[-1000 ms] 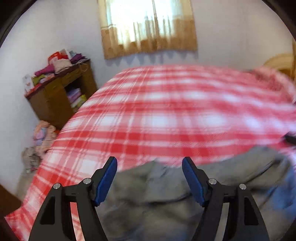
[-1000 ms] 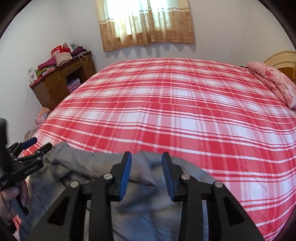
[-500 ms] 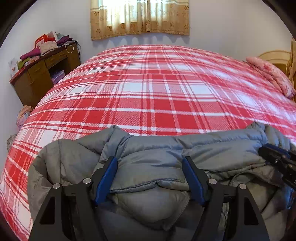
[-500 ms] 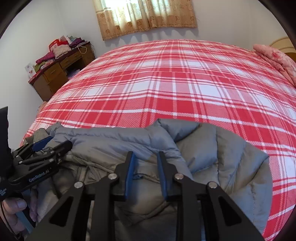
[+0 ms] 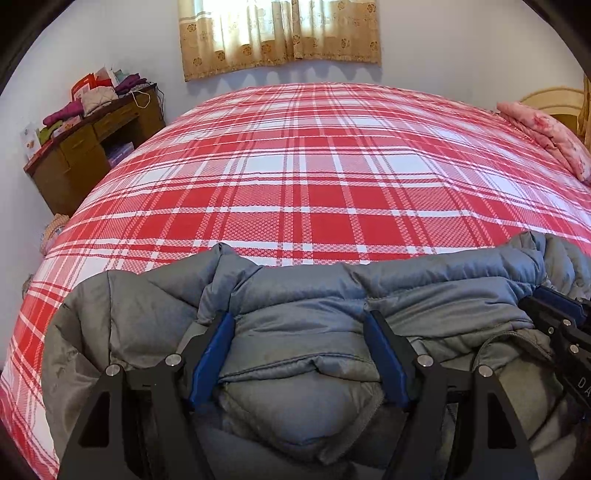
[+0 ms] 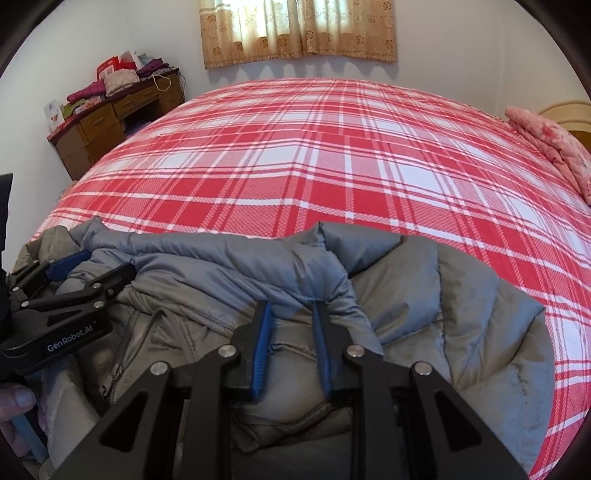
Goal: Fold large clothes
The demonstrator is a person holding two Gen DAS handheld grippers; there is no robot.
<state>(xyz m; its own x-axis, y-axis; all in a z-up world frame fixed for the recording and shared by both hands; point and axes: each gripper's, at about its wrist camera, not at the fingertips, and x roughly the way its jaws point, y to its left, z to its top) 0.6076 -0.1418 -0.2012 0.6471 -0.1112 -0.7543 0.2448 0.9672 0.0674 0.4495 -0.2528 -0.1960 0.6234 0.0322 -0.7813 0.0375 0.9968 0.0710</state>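
Jacket (image 5: pixel 306 325) sits bunched at the bed's (image 5: pixel 306 177) six o'clock edge — you pinch it in both jaws, folding barely begun.

- Premises: a bedroom in a home.
- Bed (image 5: pixel 314 177) with red-and-white plaid cover fills mid-frame.
- Pink pillow (image 5: pixel 546 136) at right edge.
- Curtained window (image 5: pixel 280 33) at top centre.
- Wooden desk (image 5: pixel 92 144), upper left, piled with folded clothes (image 5: pixel 92 99).

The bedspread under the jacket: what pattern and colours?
Red and white plaid bedspread, clearest in the left wrist view.
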